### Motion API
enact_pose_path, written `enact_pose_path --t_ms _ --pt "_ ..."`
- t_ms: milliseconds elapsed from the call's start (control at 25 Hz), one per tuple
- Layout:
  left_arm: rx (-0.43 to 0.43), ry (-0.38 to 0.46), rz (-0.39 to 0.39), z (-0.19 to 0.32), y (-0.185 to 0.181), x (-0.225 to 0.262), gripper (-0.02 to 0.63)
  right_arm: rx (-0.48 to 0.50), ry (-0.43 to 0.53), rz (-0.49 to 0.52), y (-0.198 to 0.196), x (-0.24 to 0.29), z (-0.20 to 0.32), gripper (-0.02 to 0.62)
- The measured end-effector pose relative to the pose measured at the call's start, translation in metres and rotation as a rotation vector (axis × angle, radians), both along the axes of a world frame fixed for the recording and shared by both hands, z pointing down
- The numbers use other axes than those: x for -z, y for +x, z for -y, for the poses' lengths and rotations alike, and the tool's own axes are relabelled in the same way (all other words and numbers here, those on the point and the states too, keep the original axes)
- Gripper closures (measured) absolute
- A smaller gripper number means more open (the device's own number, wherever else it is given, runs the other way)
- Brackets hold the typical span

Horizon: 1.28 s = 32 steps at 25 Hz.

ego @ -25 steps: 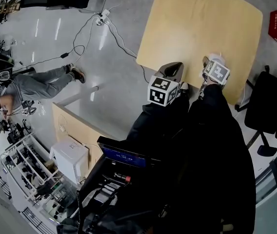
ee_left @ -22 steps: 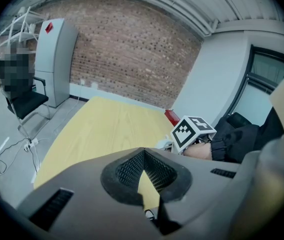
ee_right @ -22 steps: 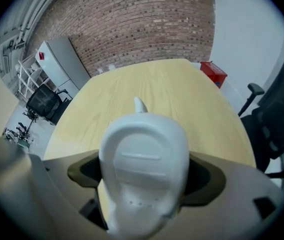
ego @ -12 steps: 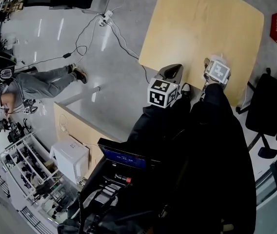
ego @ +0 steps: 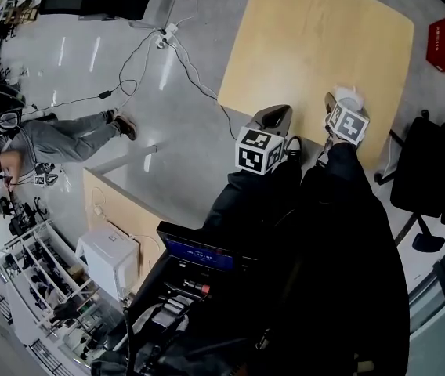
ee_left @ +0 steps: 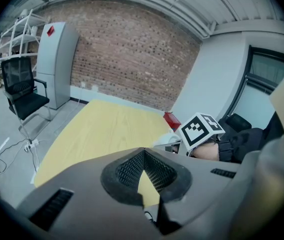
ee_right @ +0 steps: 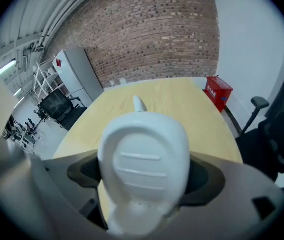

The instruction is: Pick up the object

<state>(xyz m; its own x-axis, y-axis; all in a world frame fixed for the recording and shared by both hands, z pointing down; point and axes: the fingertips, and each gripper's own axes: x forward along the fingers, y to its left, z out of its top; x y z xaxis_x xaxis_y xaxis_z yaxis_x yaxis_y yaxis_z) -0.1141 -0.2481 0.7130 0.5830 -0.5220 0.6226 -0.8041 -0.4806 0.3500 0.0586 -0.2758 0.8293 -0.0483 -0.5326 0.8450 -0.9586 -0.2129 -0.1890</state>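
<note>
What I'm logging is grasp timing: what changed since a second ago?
Nothing clearly changed. The right tool stays shut on the white object at the wooden table's near edge; the left tool stays shut and empty beside it.

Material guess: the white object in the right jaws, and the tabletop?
White object: probably moulded plastic, smooth with a soft sheen, three raised ribs on its face. Tabletop: pale wood look, faint straight grain, matte; veneer or laminate, cannot tell.
</note>
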Motion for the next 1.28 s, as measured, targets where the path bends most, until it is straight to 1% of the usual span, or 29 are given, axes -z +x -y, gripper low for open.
enact_pose_path --t_ms 120,200,440,720,920,1120,1280 --pt "-0.009 0.011 -0.005 -0.005 0.007 0.007 0.607 0.017 0.052 -0.015 0.003 0.017 0.001 0.135" --pt "-0.013 0.021 -0.009 -0.007 0.012 0.016 0.607 0.039 0.108 -0.041 0.006 0.036 0.004 0.135" --pt "-0.001 0.088 -0.026 0.0 0.021 0.045 0.607 0.085 0.343 -0.115 0.014 0.119 0.022 0.135" --pt "0.022 0.214 -0.058 0.011 0.033 0.096 0.607 0.119 0.586 -0.208 0.023 0.216 0.031 0.135" --pt "0.021 0.317 -0.092 0.021 0.046 0.148 0.607 0.123 0.748 -0.255 0.031 0.294 0.028 0.134" --pt "0.009 0.411 -0.102 0.024 0.06 0.186 0.607 0.119 0.86 -0.301 0.045 0.351 0.02 0.135" --pt "0.006 0.464 -0.117 0.023 0.067 0.212 0.607 0.106 0.931 -0.336 0.056 0.383 0.011 0.135"
